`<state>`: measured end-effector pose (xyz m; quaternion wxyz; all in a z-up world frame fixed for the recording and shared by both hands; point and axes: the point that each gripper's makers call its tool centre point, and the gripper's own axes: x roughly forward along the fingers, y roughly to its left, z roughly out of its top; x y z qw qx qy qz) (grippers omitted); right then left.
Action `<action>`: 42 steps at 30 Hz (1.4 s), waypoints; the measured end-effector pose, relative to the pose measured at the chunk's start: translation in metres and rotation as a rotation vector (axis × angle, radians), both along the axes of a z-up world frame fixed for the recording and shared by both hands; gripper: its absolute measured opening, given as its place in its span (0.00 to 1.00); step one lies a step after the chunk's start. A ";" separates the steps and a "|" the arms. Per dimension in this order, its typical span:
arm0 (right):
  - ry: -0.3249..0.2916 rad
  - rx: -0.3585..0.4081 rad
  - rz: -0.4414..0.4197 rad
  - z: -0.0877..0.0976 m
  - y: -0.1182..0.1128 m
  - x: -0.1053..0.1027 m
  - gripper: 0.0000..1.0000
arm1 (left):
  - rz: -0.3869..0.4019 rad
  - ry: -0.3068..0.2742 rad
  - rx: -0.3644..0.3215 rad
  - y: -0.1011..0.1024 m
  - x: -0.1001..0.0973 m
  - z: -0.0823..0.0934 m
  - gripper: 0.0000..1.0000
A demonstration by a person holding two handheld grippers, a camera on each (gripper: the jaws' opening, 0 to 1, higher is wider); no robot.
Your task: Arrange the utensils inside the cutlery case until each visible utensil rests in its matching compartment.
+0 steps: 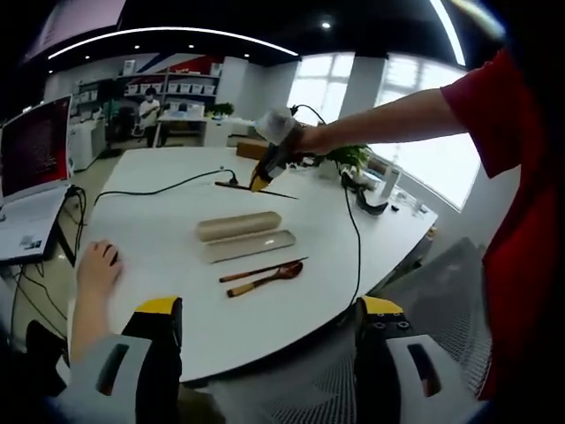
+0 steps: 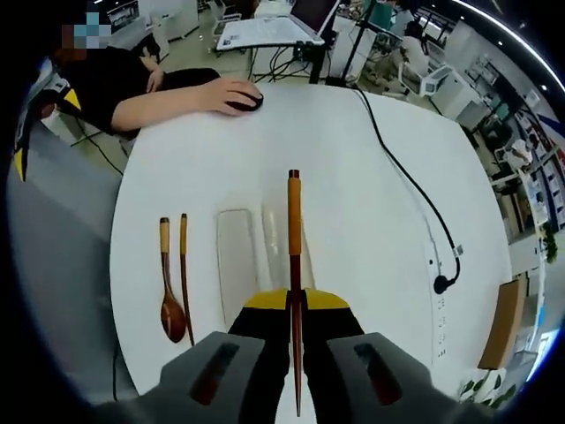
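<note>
A: Left gripper: state of jaws?

B: Released; yellow-tipped, spread wide at 6 o'clock of the left gripper view, with nothing between them.

A: Right gripper?

B: Clenched on a wooden chopstick, pinched near its thin end, thick end pointing to 12 o'clock in the right gripper view. Seen also in the left gripper view as the right gripper, carried in a hand toward 12 o'clock above the white table, held chopstick lying crosswise beneath it.

A: Location of the cutlery case?

B: Mid-table, in two parts side by side: case lid and open case tray, tray on the 6 o'clock side. In the right gripper view, case tray at 9 o'clock of the held chopstick, case lid partly hidden behind it.

A: Remaining utensils?

B: Outside the case, on bare table: wooden spoon and second chopstick, parallel and just beside each other, at 9 o'clock of the tray.

A: Surroundings?

B: Another person's hand resting on a mouse at 11 o'clock; laptop at 12 o'clock; black cable trailing toward 3 o'clock.
</note>
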<state>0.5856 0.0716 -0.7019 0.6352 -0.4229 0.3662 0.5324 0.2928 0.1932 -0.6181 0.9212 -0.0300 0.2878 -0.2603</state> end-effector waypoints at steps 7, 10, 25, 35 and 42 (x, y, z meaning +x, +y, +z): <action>-0.009 -0.021 0.029 -0.011 0.004 0.016 0.00 | 0.039 -0.016 -0.039 0.001 0.000 0.008 0.82; -0.018 -0.030 0.048 -0.015 0.006 0.017 0.00 | 0.048 -0.016 -0.054 0.002 -0.001 0.008 0.78; -0.017 -0.026 0.041 -0.027 0.007 0.019 0.00 | 0.052 -0.017 -0.028 0.005 0.001 0.008 0.81; -0.018 -0.029 0.030 -0.034 0.003 0.022 0.00 | 0.051 -0.009 -0.014 0.005 -0.002 0.005 0.81; -0.034 -0.012 0.015 -0.038 0.004 0.021 0.00 | 0.055 -0.012 -0.013 0.005 -0.001 0.007 0.80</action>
